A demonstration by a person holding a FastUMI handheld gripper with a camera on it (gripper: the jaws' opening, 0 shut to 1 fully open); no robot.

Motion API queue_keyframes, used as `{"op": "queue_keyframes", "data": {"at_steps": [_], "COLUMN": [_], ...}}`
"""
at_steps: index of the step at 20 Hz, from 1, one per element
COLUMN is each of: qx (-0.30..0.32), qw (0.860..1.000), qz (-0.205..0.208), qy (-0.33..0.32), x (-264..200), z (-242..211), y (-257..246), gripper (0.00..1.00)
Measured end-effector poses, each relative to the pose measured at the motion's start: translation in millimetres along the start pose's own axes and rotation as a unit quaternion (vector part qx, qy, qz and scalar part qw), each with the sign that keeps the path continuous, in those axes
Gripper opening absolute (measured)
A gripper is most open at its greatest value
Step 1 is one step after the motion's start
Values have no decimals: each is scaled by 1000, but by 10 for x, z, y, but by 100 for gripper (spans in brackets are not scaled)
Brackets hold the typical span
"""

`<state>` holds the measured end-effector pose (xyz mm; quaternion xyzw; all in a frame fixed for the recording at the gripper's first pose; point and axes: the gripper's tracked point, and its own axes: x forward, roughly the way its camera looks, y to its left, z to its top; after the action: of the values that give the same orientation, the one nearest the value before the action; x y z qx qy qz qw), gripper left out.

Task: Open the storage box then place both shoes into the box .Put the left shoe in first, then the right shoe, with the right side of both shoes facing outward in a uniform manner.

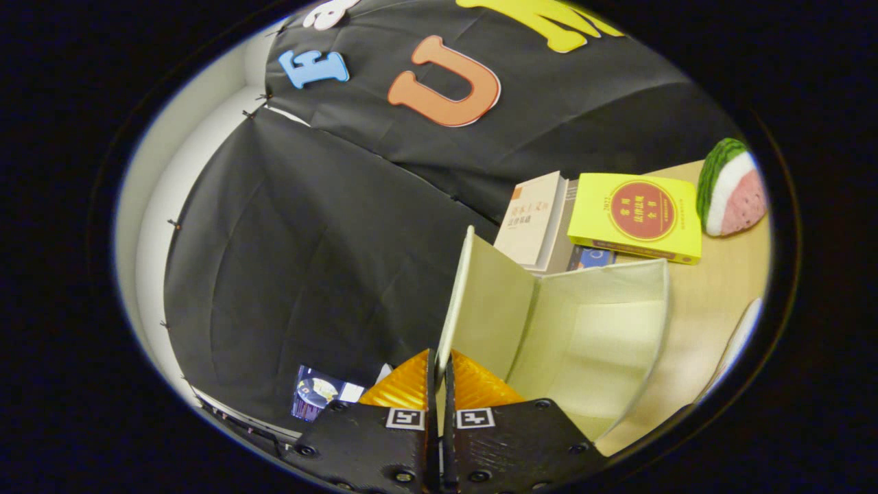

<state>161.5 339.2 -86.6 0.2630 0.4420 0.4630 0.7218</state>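
A cream storage box (pixel 590 336) lies open on the wooden table, and I look down into its bare inside. Its lid or flap (pixel 456 302) stands up on edge on the box's left side. My gripper (pixel 440 360) is shut on the lower edge of that flap, with one finger on each face of the thin panel. The box's hollow lies just to the right of my fingers.
Beyond the box lie a beige book (pixel 531 219), a yellow book (pixel 638 216) and a small blue item (pixel 593 257). A watermelon-slice toy (pixel 730 189) sits further right on the table (pixel 720 288). A small printed card (pixel 315 392) lies left of my fingers. A white rim (pixel 744 329) shows right of the box.
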Motion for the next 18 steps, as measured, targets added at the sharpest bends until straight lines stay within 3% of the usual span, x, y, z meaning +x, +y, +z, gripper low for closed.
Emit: {"op": "queue_keyframes", "data": {"at_steps": [8, 11, 17, 18], "qx": [14, 21, 55, 58], "qw": [999, 999, 996, 995], "qz": [-46, -34, -65, -72], "qy": [15, 25, 30, 28], "x": [1194, 1470, 1441, 1362], "z": [85, 113, 114, 133], "y": [539, 652, 434, 364], "gripper": [7, 19, 83, 88]}}
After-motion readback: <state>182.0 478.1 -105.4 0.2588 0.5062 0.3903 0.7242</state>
